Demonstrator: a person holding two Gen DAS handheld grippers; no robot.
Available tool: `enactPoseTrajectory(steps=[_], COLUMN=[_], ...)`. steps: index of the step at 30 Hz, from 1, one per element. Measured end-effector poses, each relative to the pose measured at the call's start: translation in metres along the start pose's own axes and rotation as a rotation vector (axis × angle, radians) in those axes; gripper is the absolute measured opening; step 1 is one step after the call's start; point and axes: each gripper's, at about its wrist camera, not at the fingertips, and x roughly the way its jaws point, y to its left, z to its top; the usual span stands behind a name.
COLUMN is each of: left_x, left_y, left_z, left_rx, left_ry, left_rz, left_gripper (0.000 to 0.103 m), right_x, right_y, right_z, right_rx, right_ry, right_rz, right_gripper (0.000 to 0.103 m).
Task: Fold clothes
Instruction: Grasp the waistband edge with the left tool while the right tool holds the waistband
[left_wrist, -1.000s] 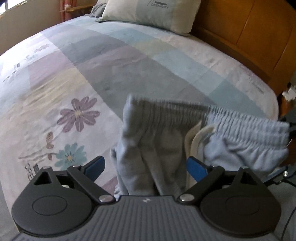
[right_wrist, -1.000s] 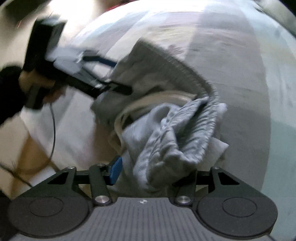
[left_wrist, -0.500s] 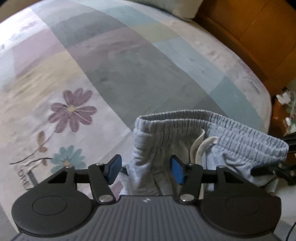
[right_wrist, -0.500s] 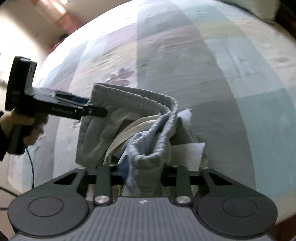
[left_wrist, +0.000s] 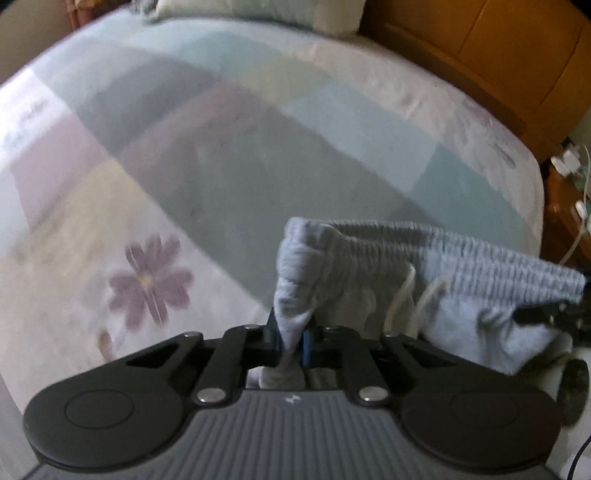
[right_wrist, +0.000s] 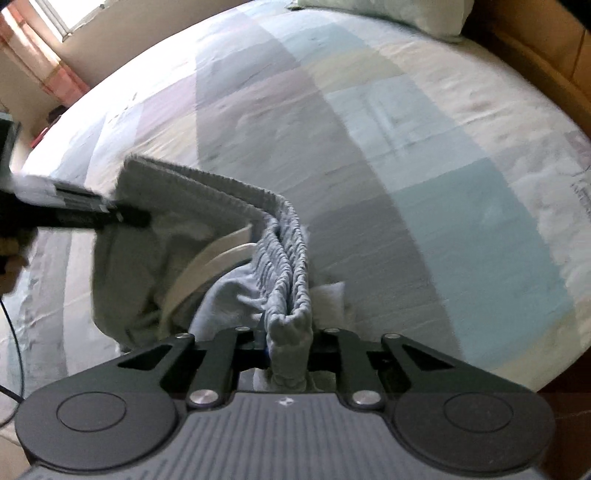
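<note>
- One left gripper (left_wrist: 293, 341): jaws, having just been closing, are clamping the left end of the waistband.
- One pair of grey sweatpants (left_wrist: 436, 291): hanging above the bed, waistband uppermost and stretching left to right between the grippers, its long axis running across the left-wrist view; two cream drawstring ends (left_wrist: 402, 295) are dangling, though blur is making the count uncertain.
- One right gripper (right_wrist: 290, 345): jaws, likewise closing, are pinching the bunched right end.
- One patchwork bedspread (left_wrist: 229, 155), one pillow (right_wrist: 388, 13), one wooden headboard (left_wrist: 491, 48).

grippers: 2 (left_wrist: 291, 343) (right_wrist: 288, 347) | sweatpants: 1 (left_wrist: 461, 295) | pillow: 1 (left_wrist: 258, 11) | bed: 1 (left_wrist: 221, 166)
</note>
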Motion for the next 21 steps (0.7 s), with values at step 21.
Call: enactPoseTrajectory(steps=[21], left_x=[0.134], left_y=[-0.116], left_z=[0.217], left_rx=[0.354], left_ry=[-0.028], left_rz=[0.125], left_gripper=[0.008], right_x=[0.028], right_y=[-0.145], right_z=[0.064], right_rx=[0.149], right_ry=[-0.038], right_rz=[-0.125], right_gripper=[0.019])
